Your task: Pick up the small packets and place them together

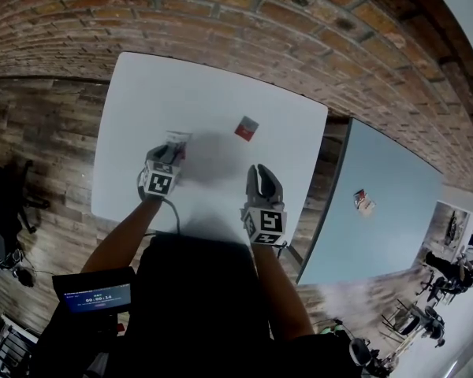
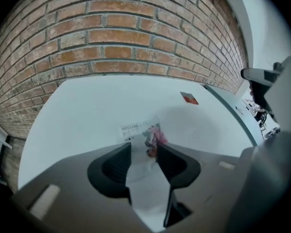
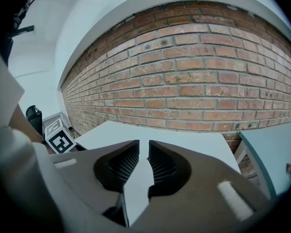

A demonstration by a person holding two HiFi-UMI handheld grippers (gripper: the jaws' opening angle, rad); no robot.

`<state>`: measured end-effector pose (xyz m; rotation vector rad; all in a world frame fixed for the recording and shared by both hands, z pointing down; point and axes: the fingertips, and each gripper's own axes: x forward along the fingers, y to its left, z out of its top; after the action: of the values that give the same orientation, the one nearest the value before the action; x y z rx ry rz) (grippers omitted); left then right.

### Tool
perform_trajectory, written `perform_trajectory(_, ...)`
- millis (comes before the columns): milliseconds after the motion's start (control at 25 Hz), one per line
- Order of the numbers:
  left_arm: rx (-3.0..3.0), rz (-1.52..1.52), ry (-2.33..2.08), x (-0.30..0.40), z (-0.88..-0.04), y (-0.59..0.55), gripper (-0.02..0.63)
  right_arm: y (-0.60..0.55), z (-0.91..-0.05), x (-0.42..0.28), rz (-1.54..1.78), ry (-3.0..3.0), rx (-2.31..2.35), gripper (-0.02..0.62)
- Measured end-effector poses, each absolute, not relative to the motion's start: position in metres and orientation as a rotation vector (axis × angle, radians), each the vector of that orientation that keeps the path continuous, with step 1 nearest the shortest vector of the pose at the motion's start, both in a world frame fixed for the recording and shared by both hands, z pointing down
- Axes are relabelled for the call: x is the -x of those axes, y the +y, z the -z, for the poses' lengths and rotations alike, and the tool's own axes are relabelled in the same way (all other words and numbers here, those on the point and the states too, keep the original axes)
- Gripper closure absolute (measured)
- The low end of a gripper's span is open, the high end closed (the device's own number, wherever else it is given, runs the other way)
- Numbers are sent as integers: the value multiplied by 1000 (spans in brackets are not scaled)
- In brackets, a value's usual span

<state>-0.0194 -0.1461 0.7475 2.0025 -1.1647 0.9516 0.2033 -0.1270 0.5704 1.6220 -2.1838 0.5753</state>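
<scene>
White table (image 1: 142,116), left tool (image 2: 143,147) apart around half-hidden clear packet (image 2: 139,129), right tool (image 3: 144,145) slightly apart, empty.

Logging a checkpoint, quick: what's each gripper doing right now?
Left gripper: open, a clear packet lies between its tips, not clamped.
Right gripper: open by a narrow gap, nothing between the jaws.
</scene>
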Motion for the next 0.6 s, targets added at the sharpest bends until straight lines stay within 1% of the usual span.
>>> perform_trajectory(80, -2023, -912, -1193, 18, -733, -152, 389, -128, -570, -200, -580, -2191, -1617, 534)
perform_trajectory(240, -2068, -845, -1230, 11, -710, -155, 384, -134, -572, -197, -583, -2191, -1600, 534)
perform_trajectory(280, -2080, -816, -1242, 10, -702, -154, 400, -136, -573, -197, -585, -2190, -1596, 534)
perform_trajectory(320, -2094, -777, -1256, 8, -692, -151, 454, -138, -574, -196, -588, -2188, -1591, 534)
perform_trajectory(360, -2110, -726, -1264, 7, -681, -148, 549, -141, -577, -196, -590, -2187, -1583, 534)
perform_trajectory(400, -2124, -663, -1265, 5, -671, -143, 606, -144, -580, -195, -590, -2185, -1574, 534)
perform_trajectory(520, -2134, -494, -1279, -1, -644, -131, 606, -160, -591, -198, -590, -2166, -1553, 533)
perform_trajectory(600, -2136, -444, -1270, -8, -630, -122, 606, -172, -600, -200, -607, -2147, -1544, 532)
